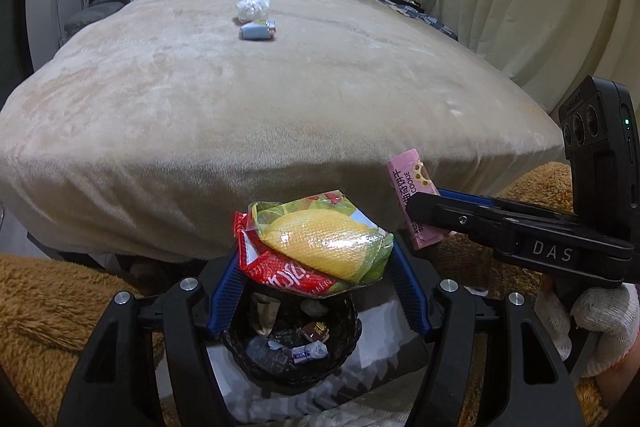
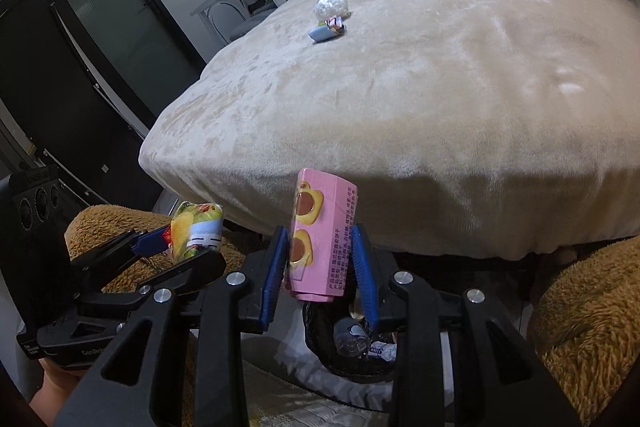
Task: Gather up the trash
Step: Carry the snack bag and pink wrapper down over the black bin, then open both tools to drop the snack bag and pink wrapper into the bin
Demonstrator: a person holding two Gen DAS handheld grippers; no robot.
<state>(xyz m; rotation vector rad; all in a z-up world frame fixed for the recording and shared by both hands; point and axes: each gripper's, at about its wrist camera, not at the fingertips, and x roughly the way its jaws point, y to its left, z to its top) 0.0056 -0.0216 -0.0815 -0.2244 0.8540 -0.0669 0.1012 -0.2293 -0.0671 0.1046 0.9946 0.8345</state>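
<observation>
From the left wrist, the left gripper (image 1: 316, 259) pinches a crumpled snack bag (image 1: 320, 243) — yellow, green and red — between its blue pads (image 1: 226, 291). It hangs directly over a dark woven basket (image 1: 348, 315) on the floor, which already holds a few wrappers. To the right, the right gripper (image 1: 424, 215) clamps a pink cookie box (image 1: 412, 187), with a white-gloved hand (image 1: 600, 323) on its handle. More trash (image 1: 256, 21) lies out on the beige bed (image 1: 280, 99).

From the right wrist, the right gripper (image 2: 320, 259) squeezes the pink cookie box (image 2: 320, 231) upright between its pads, just above the basket (image 2: 320, 339) — its rim shows below the box. At the left the left gripper (image 2: 180, 247) holds the snack bag (image 2: 196, 233). The trash (image 2: 330, 19) sits far up the bed (image 2: 440, 107).
</observation>
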